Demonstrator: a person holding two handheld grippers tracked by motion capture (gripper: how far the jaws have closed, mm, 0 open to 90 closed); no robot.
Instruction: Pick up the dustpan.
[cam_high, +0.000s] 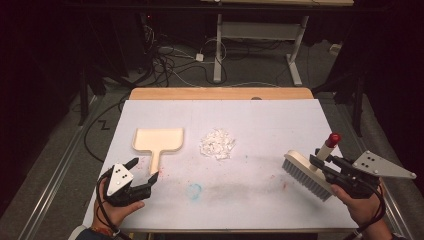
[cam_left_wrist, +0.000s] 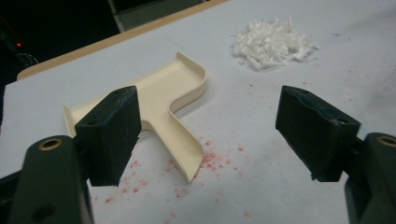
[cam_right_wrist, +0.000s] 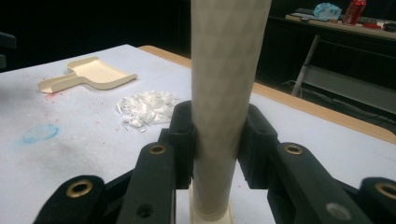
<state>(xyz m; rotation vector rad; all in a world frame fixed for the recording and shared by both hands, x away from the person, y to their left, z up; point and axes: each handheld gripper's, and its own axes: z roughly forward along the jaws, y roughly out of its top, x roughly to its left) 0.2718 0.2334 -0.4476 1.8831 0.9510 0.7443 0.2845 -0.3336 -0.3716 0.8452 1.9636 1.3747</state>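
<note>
Brush (cam_high: 306, 175) bristles hidden in right gripper view; its handle runs off the top there. Right tool (cam_high: 320, 162) is clamped on that handle at the tabletop's (cam_high: 280, 120) right edge, red cap up. Left tool (cam_high: 145, 170) gapes wide, holding nothing, jaws either side of the dustpan (cam_high: 157, 141) handle tip, not touching. Its left jaw covers part of the pan in left gripper view. White shreds (cam_high: 217, 144) sit just right of the pan. No readable writing; far red can (cam_right_wrist: 355, 10) too blurred.
</note>
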